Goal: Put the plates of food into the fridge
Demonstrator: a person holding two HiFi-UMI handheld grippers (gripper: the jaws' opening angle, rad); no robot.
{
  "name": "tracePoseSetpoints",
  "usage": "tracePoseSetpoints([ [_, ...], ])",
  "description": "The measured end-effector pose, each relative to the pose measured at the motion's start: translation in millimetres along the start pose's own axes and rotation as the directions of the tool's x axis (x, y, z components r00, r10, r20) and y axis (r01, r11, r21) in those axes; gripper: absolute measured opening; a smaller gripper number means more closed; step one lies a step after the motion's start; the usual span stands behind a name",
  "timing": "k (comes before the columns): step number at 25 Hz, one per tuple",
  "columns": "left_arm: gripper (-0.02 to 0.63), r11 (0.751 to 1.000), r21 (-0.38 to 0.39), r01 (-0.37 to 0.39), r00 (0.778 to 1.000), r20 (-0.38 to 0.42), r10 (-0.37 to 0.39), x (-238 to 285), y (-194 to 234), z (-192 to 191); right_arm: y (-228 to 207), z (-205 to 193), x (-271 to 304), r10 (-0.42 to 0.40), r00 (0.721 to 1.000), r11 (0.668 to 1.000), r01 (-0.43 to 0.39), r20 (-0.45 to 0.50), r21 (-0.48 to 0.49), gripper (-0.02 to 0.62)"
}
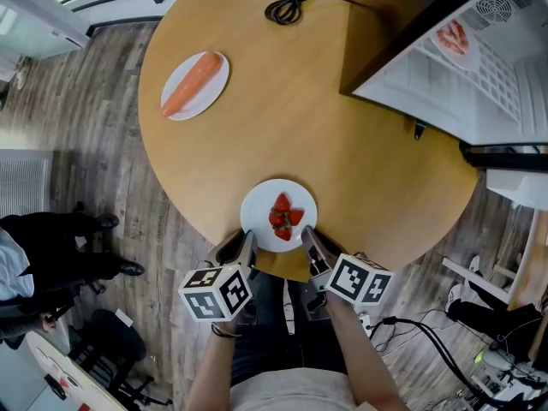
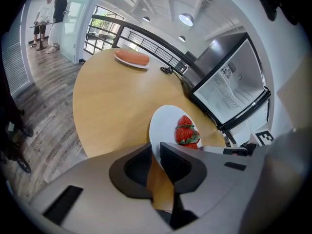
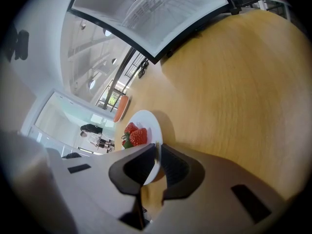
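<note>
Head view: left gripper [image 1: 246, 246] and right gripper [image 1: 309, 239] jaws both pinched on the strawberry plate [image 1: 261, 205] rim (one each side), open fridge [image 1: 462, 67] sits across the counter [image 1: 300, 110], rightward

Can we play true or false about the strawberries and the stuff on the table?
1. The left claw and the right claw each pinch the rim of the strawberry plate. True.
2. The carrot plate is inside the fridge. False: it sits on the table, on the far side from the claws.
3. The fridge is shut. False: it stands open, and a plate of food is already inside.
4. A black cable lies coiled on the table. True.
</note>
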State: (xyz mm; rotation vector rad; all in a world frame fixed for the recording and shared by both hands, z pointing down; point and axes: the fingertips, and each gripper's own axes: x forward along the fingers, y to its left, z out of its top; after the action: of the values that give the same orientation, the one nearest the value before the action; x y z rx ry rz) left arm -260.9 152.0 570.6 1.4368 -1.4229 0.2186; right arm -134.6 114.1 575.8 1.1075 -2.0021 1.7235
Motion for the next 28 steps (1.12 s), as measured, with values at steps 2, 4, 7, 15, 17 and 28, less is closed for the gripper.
tracePoseSetpoints([
  [2,0.061,1.000,-0.007,0.001,1.000,-0.005,-0.001,-1.8,-1.4,1.9,3.1,3.2,-2.1,-0.004,1.000,1.000,0.004,0.005,0.005,0.048],
  [4,0.061,1.000,-0.007,0.007,1.000,-0.008,-0.007,-3.1,-4.6,6.2,7.0,8.0,-4.6,-0.004,1.000,1.000,0.004,0.011,0.009,0.048],
  [7,0.061,1.000,0.005,0.021,1.000,-0.009,-0.021,-2.7,-13.8,17.0,10.8,18.0,-9.0,-0.001,1.000,0.999,0.000,0.024,0.033,0.046],
  [15,0.061,0.996,0.045,0.081,0.997,-0.018,-0.080,-6.0,-54.0,46.8,25.0,53.6,-36.8,0.019,0.995,0.997,-0.027,0.102,0.073,0.044],
  [17,0.061,0.993,0.063,0.102,0.995,-0.017,-0.101,-7.3,-66.3,55.0,28.8,63.4,-45.9,0.025,0.991,0.996,-0.037,0.133,0.082,0.043],
  [28,0.057,0.969,0.130,0.210,0.978,-0.040,-0.207,-7.8,-126.2,86.8,38.0,104.0,-93.0,0.042,0.955,0.986,-0.088,0.295,0.144,0.040],
])
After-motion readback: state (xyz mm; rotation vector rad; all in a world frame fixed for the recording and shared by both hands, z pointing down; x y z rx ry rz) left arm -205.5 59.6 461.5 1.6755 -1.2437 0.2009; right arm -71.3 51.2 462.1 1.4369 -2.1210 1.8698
